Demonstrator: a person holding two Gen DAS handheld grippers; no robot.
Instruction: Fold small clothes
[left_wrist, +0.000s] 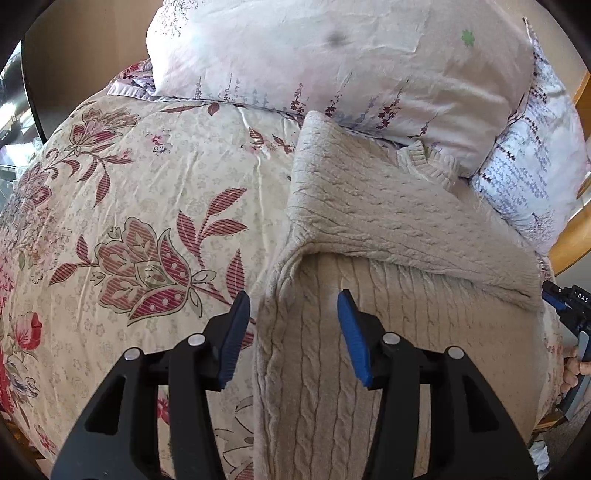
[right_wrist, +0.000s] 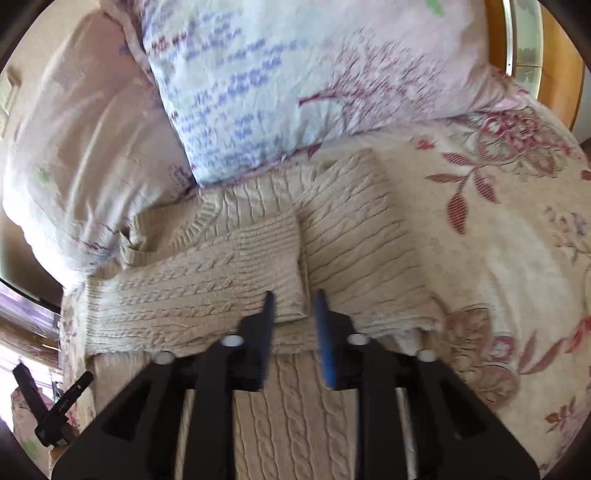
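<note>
A cream knitted sweater (left_wrist: 369, 229) lies on a bed with a flowery bedspread (left_wrist: 122, 206). In the left wrist view the sweater fills the middle and the right side of the frame, and the bedspread shows on the left. Part of the sweater is folded over across the rest, and its ribbed neck peeks out near the pillows in the upper right.

The left gripper (left_wrist: 293, 301) is at the bottom of that view. Its two blue tongs are wide apart and hold nothing. The left tong sits over the bedspread just beside the sweater's edge, and the right tong sits over the knit.

A big pale pillow (left_wrist: 332, 59) with purple flowers lies across the top of the frame. A second pillow (left_wrist: 528, 177) with purple marks is on the right side. The top of the sweater touches both.

In the right wrist view the sweater (right_wrist: 229, 280) is in the middle, with a sleeve folded across it from the left. The right gripper (right_wrist: 295, 295) is at the bottom middle. Its tongs stand a little apart over the end of that sleeve and pinch nothing. This view is a bit blurry.
</note>
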